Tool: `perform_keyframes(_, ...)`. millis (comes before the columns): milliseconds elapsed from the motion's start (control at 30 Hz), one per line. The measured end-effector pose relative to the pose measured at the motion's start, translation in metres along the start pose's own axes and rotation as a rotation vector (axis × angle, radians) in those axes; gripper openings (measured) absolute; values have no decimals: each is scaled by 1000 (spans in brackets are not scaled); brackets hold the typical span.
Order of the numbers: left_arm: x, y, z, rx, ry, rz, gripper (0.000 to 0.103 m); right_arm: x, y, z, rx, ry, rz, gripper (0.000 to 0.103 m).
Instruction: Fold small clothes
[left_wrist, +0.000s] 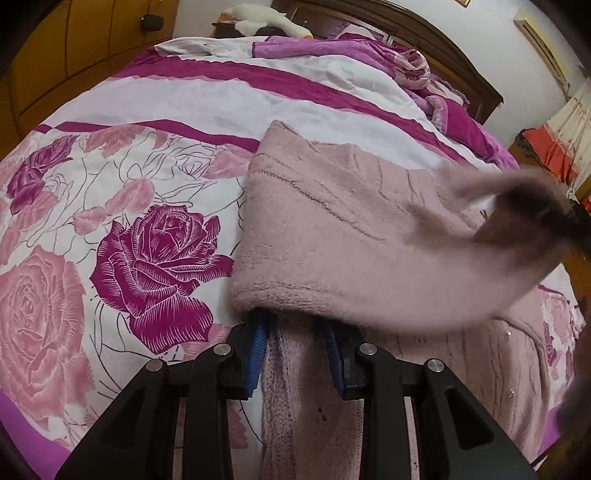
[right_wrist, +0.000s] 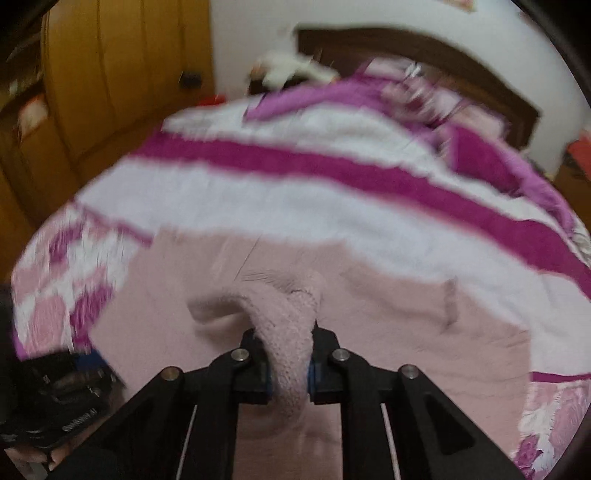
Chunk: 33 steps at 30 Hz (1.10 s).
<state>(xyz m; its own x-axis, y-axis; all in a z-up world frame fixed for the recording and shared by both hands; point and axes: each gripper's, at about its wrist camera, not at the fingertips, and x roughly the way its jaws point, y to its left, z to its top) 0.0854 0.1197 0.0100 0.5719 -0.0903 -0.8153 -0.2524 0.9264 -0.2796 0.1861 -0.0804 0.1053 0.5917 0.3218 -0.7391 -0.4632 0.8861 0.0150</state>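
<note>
A fuzzy pale pink sweater (left_wrist: 332, 221) lies on the bed, partly folded over itself. My left gripper (left_wrist: 295, 350) is shut on a strip of its fabric, which runs down between the blue pads (left_wrist: 258, 347). A blurred part of the sweater (left_wrist: 498, 229) is lifted at the right. In the right wrist view, my right gripper (right_wrist: 290, 365) is shut on a bunched roll of the pink sweater (right_wrist: 288, 317), and the rest of the garment spreads out below it. The left gripper's black body (right_wrist: 62, 387) shows at the lower left there.
A quilt (left_wrist: 129, 240) with white and magenta stripes and large roses covers the bed. A crumpled purple blanket (left_wrist: 417, 70) lies by the dark wooden headboard (left_wrist: 443, 40). A white plush toy (left_wrist: 258, 16) sits at the head end, and wooden cupboards (left_wrist: 74, 48) stand at the left.
</note>
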Motion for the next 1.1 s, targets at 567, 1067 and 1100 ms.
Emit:
perform_keyframes(567,4,-6,-1,26,-6,32,7,2,-163,-126,543,-9,-28,24)
perform_keyframes(1067,-27,-10,-8,74,-17,43,7,-59,-224,-158,764,-102,-132,48)
perform_keyframes(1100,-34,-10,-8,83,-30,43,7,-63,-226,-159,760,-106,-134,48)
